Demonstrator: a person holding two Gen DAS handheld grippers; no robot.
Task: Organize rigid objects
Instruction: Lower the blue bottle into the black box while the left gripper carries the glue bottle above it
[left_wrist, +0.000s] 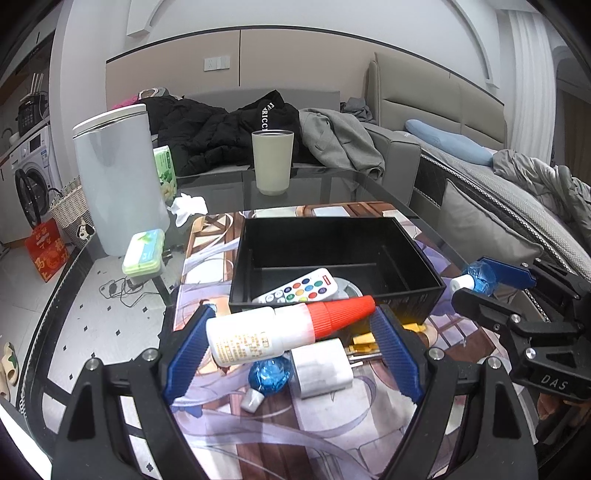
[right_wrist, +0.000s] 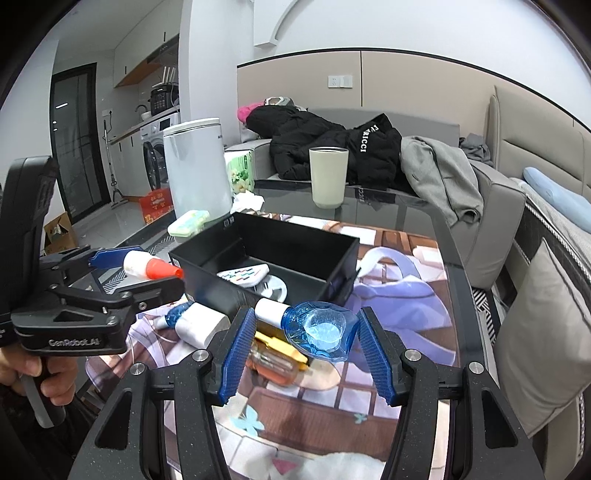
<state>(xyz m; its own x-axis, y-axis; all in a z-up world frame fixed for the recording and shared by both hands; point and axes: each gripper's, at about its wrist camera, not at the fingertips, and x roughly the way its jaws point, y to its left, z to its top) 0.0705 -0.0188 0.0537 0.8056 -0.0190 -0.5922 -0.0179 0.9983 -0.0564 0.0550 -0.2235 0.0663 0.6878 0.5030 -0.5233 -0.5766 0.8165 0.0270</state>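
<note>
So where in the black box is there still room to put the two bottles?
The black box has its back section bare, behind the divider, up to the far wall. Its right-hand part looks bare too. The near-left corner is crowded: the remote lies there over a white round thing.

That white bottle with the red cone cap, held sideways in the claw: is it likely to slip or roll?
The bottle looks rigid and smooth, so it may slide between the left claw pads. Its round body would probably roll if set on the table sideways. It looks small and plastic, so likely light.
</note>
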